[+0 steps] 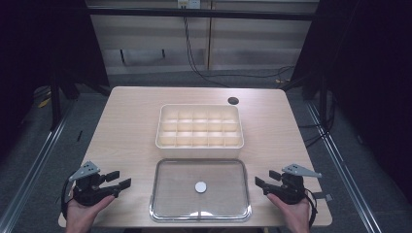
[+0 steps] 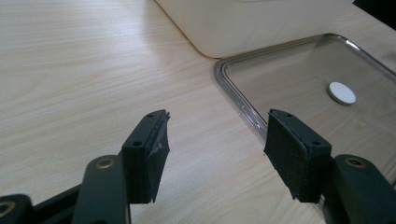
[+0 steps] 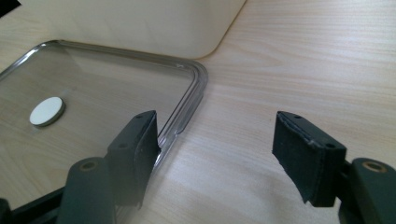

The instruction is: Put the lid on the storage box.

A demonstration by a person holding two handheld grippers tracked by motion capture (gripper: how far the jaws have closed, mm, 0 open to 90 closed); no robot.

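A clear rectangular lid (image 1: pixel 167 194) with a small white disc (image 1: pixel 200 187) at its middle lies flat near the table's front edge. Behind it stands a cream box (image 1: pixel 161 131) divided into several small compartments. My left gripper (image 1: pixel 122 180) rests open on the table just left of the clear lid (image 2: pixel 243 70), with nothing between its jaws. My right gripper (image 1: pixel 266 179) sits open just right of the clear lid (image 3: pixel 116 84), also with nothing held. In both gripper views the white disc (image 2: pixel 341 92) (image 3: pixel 47 111) and the cream box (image 2: pixel 252 23) (image 3: pixel 140 23) lie ahead.
A dark round hole (image 1: pixel 233 100) sits in the tabletop (image 1: pixel 126 121) behind the box's right end. Bare wood stretches to both sides of the box and lid. Black cables (image 1: pixel 204 68) run across the floor beyond the table.
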